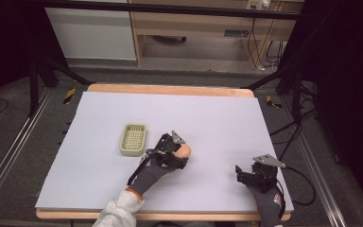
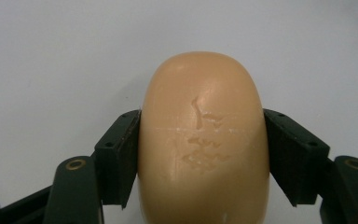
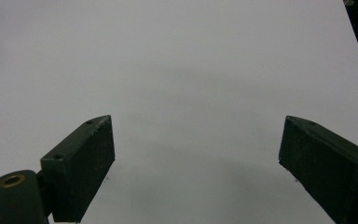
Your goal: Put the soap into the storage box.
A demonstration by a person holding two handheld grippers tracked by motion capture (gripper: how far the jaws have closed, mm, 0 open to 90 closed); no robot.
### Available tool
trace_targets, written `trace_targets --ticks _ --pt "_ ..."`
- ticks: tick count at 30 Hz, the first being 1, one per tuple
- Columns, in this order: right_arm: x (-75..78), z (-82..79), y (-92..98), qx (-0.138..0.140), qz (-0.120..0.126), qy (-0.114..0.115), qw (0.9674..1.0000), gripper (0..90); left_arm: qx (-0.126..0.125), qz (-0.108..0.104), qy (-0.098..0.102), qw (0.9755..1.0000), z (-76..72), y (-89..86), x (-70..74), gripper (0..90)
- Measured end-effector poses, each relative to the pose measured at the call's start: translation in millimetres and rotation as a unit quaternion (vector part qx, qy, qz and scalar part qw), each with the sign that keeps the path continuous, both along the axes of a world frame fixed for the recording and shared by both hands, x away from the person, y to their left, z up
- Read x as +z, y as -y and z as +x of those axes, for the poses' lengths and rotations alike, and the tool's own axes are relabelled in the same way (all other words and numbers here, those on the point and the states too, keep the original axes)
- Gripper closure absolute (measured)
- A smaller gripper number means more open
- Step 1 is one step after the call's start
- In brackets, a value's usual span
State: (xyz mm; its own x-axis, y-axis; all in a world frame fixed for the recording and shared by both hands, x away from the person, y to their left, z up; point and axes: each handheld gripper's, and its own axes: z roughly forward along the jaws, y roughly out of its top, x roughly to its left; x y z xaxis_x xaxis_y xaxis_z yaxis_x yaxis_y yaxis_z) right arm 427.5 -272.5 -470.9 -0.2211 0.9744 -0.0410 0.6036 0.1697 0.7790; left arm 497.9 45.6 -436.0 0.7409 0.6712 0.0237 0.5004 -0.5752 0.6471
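A tan oval bar of soap (image 2: 203, 140) sits between the black jaws of my left gripper (image 2: 200, 154), whose pads press on both of its sides. In the high view the left gripper (image 1: 178, 152) holds the soap (image 1: 185, 151) near the middle of the white table, just right of a pale green slatted soap dish (image 1: 133, 139). My right gripper (image 1: 244, 174) rests near the table's front right corner. Its jaws stand wide apart in the right gripper view (image 3: 196, 163), with only bare table surface between them.
The white table sheet (image 1: 170, 113) has a wooden edge (image 1: 170, 89) at the back and front. Dark stands and cables lie on the floor to both sides, and a wooden shelf unit (image 1: 208, 23) stands behind the table.
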Motion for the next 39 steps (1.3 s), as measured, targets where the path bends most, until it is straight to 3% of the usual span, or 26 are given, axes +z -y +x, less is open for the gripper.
trace_targets --ticks 9,30,39 --pt "-0.1 0.0 0.3 -0.002 -0.002 0.001 1.0 10.7 0.012 -0.015 0.009 0.9998 -3.9 -19.6 11.6 31.7" --pt "-0.2 -0.2 0.3 -0.004 -0.002 0.0 1.0 10.7 0.036 -0.024 0.02 0.9989 -12.2 -66.6 27.7 31.7" --pt "-0.4 0.0 0.3 -0.003 -0.002 -0.001 1.0 10.7 0.066 -0.04 0.031 0.9965 -9.4 -91.2 34.3 31.7"
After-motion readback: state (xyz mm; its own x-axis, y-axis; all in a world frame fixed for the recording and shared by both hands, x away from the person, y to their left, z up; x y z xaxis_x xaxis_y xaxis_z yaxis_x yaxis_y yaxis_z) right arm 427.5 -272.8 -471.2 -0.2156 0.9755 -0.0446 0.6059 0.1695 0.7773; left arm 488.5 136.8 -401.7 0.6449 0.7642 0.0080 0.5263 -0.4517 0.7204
